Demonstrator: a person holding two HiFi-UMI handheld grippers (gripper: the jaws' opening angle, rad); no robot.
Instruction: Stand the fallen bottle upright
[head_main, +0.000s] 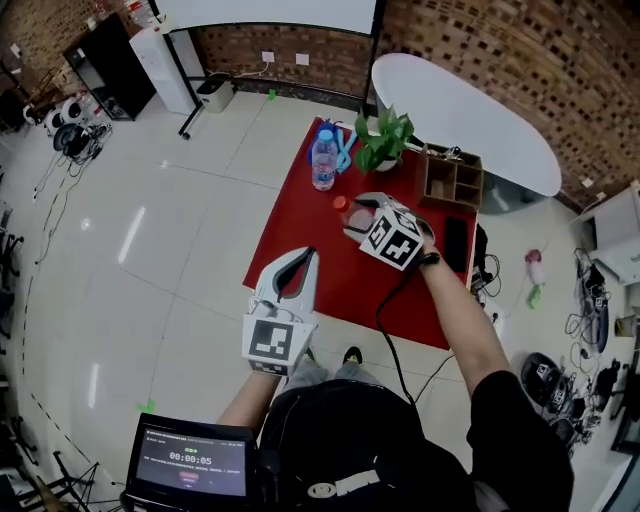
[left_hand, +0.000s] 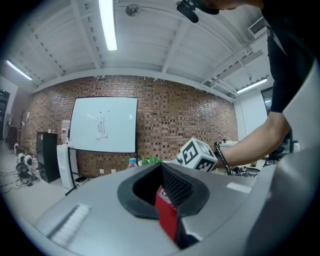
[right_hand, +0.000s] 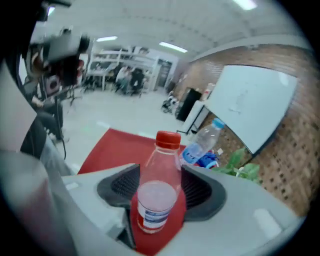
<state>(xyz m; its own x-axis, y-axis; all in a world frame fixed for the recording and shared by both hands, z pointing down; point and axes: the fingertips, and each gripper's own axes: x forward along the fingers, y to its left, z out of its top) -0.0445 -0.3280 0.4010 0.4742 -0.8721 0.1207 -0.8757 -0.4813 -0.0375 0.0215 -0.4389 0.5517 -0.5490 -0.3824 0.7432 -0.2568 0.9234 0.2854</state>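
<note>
Red mat (head_main: 290, 228): fallen bottle (right_hand: 157, 196) lies between right gripper (right_hand: 159, 185) fingers (right_hand: 198, 188), spread wide, not clamping.

A whiteboard (left_hand: 104, 125) stands before a brick wall (left_hand: 180, 117), a white oval table (head_main: 470, 115) on pale floor (head_main: 150, 240).

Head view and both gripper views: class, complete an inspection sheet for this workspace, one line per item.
Surface: red table, things toward its far end.
Job's things: red-capped bottle lying down; blue-capped bottle upright.
Clutter: plant, wooden organiser, black flat item.
Grippers: right hand-held gripper open around the lying bottle; left hand-held gripper shut, empty.
Cables: black cable trailing from the right hand-held gripper; floor cables at right.
Surroundings: brick wall, whiteboard, white table, tiled floor.
</note>
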